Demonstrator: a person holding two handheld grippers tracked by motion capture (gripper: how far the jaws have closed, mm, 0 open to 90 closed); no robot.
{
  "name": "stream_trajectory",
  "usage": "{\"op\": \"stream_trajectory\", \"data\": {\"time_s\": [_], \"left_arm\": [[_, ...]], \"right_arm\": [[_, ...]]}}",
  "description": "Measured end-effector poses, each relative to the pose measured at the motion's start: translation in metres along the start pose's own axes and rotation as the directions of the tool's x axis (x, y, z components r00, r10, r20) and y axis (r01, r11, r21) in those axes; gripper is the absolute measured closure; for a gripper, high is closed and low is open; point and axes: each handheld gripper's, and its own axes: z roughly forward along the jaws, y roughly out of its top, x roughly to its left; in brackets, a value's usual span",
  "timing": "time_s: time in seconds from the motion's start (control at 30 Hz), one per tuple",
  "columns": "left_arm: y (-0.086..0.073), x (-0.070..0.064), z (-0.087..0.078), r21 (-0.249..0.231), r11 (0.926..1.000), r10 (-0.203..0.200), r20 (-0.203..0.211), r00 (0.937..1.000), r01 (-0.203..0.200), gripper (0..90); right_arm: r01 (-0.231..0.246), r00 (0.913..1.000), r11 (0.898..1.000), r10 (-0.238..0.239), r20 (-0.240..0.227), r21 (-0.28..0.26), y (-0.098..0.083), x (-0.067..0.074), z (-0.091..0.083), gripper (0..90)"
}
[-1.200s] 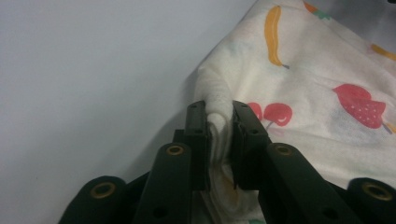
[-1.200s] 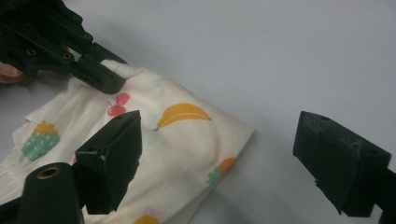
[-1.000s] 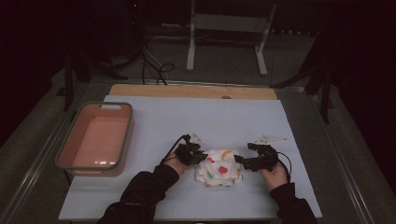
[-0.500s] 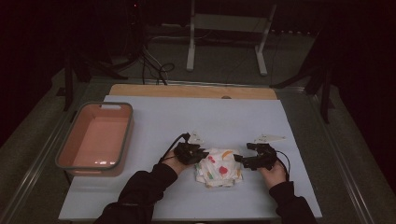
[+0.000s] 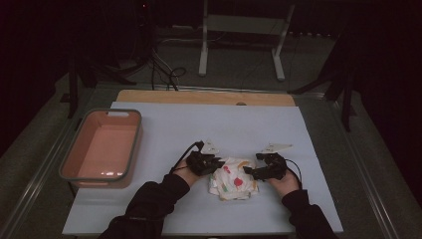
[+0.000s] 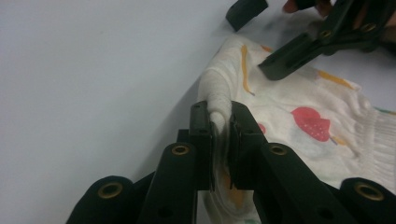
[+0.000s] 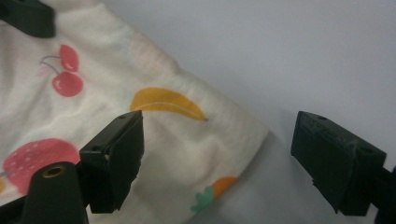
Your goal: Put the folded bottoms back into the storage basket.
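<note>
While your left gripper [image 6: 219,135] stayed clamped on a bunched fold of the fruit-print cloth [image 5: 233,181], its jaws nearly together, your right gripper [image 7: 217,158] stood wide, jaws just easing inward, one over the cloth's corner and the other over bare table [image 5: 249,124], pressing nothing. On the table the cloth lay at about six o'clock, between your grippers, with the pink tub [image 5: 102,149] off at nine.

No readable text anywhere (only fruit prints).
</note>
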Motion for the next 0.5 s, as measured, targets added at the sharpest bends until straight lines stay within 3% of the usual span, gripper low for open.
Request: {"op": "stream_trajectory", "data": {"time_s": [0.07, 0.13, 0.33, 0.5], "left_arm": [[0.0002, 0.0001, -0.0001, -0.001, 1.0, 0.002, -0.001, 1.0, -0.002, 82.9], [0.0001, 0.0002, 0.0, 0.001, 1.0, 0.004, -0.001, 1.0, -0.004, 82.9], [-0.0002, 0.0005, 0.0011, -0.003, 1.0, -0.003, 0.004, 1.0, 0.003, 82.9], [-0.0004, 0.0014, 0.0024, -0.001, 1.0, -0.005, 0.004, 1.0, 0.005, 82.9]], "right_arm": [[-0.001, 0.9997, 1.0, 0.001, -0.023, 0.002, -0.0003, -0.0007, 0.0027, 18.2], [0.014, 0.9999, 1.0, -0.014, -0.008, 0.001, 0.0, -0.0003, 0.004, 17.2], [0.0, 0.9998, 1.0, 0.0, -0.022, -0.001, 0.0016, -0.0019, 0.0061, 17.1], [0.019, 0.9992, 1.0, -0.02, -0.036, -0.006, 0.0015, -0.0009, 0.0057, 30.3]]}}
